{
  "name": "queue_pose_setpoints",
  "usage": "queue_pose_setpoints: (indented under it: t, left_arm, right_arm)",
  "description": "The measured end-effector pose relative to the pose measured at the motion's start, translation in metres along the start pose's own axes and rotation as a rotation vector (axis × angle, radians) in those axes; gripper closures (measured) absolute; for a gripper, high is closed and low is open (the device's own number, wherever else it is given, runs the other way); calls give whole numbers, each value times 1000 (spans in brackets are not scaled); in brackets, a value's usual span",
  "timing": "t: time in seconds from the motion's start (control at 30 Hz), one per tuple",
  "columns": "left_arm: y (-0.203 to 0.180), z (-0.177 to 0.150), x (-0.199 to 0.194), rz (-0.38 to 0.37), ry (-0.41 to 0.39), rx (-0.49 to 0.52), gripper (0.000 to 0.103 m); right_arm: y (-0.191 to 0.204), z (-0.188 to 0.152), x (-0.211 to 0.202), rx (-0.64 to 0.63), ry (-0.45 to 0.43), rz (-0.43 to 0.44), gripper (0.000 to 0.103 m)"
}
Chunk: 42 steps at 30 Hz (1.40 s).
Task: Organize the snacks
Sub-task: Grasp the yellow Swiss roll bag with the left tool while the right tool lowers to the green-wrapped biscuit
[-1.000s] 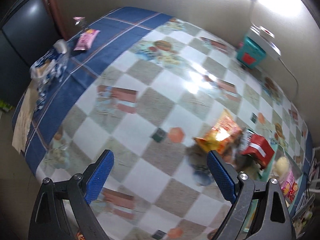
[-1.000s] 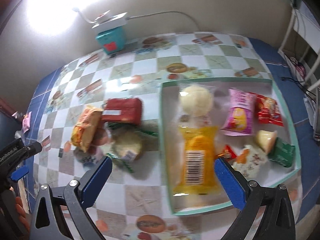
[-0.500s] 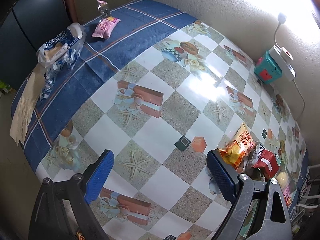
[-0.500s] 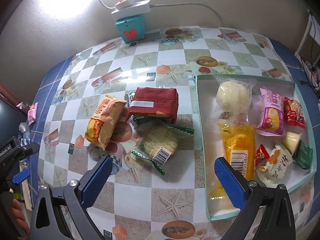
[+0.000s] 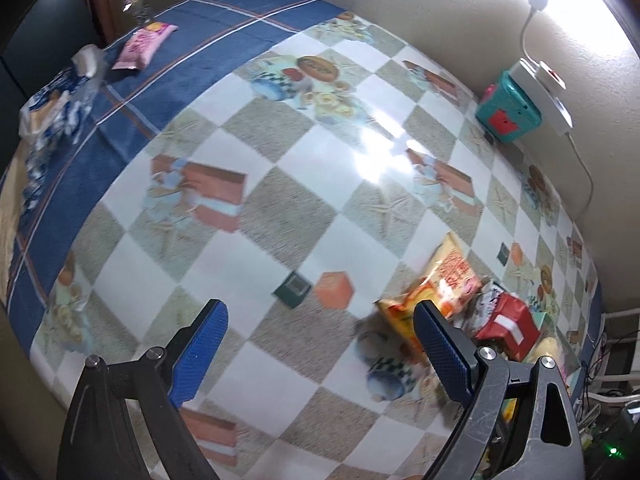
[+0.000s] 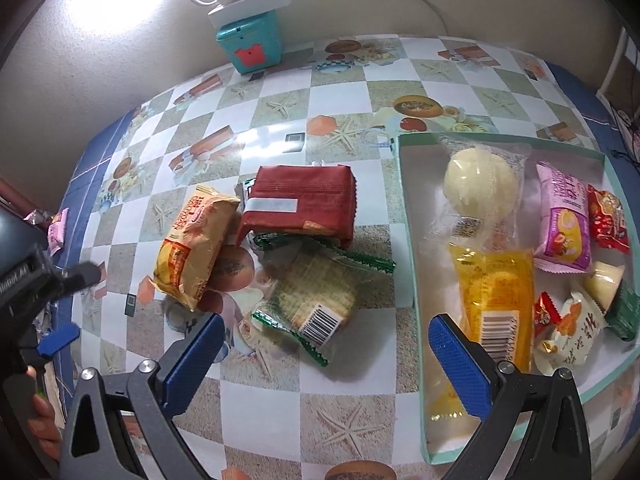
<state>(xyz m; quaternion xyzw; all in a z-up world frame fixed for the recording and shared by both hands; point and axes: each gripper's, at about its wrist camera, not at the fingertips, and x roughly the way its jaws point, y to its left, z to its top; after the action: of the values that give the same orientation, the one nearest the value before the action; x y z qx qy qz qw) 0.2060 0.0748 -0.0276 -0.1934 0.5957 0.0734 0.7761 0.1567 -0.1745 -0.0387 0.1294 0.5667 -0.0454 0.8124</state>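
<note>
3 loose snack packs (image 6: 297, 211), 1 tray (image 6: 406, 216)

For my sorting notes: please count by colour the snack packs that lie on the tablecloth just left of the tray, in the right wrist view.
Red pack: 1
Orange-yellow bag: 1
Green-edged clear pack: 1
Total beside the tray: 3

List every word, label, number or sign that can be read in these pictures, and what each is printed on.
Little can be read with any certainty.
White-and-orange packet in the tray: large dark Chinese characters, not clearly legible.
Pink packet: Chinese lettering, too blurred.
Orange-yellow packet: red lettering, unreadable.
Yellow packet and green-edged packet: barcodes, digits too small.
Left gripper: partial white lettering, unreadable.
Red packet: blank white label.
</note>
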Motion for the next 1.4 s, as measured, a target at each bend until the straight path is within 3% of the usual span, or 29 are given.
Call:
queue_pose_setpoints:
  t: [0.17, 0.43, 0.63, 0.8, 0.93, 1.2, 1.3, 1.4]
  left_arm:
    - [-19, 4, 6, -27, -16, 59, 9]
    - [-48, 0, 26, -71, 5, 156, 9]
    - [-63, -6, 39, -115, 18, 204, 9]
    - [-73, -7, 46, -109, 2, 243, 9]
    - [-79, -8, 53, -107, 7, 267, 9]
    - [-94, -9, 66, -77, 6, 315, 11]
    - [-98, -10, 69, -59, 7, 335, 25]
    - [-99, -11, 73, -55, 19, 334, 31]
  right_arm:
    - [5, 4, 4, -12, -19, 10, 0]
    - [4, 6, 17, -1, 5, 10, 19]
    - [4, 5, 23, -4, 14, 4, 21]
    - [5, 3, 29, -4, 26, -3, 21]
    - [4, 4, 34, 5, 28, -8, 32]
    - [4, 6, 38, 12, 23, -13, 32]
    - [5, 6, 41, 12, 26, -18, 32]
    - [6, 7, 45, 14, 31, -20, 33]
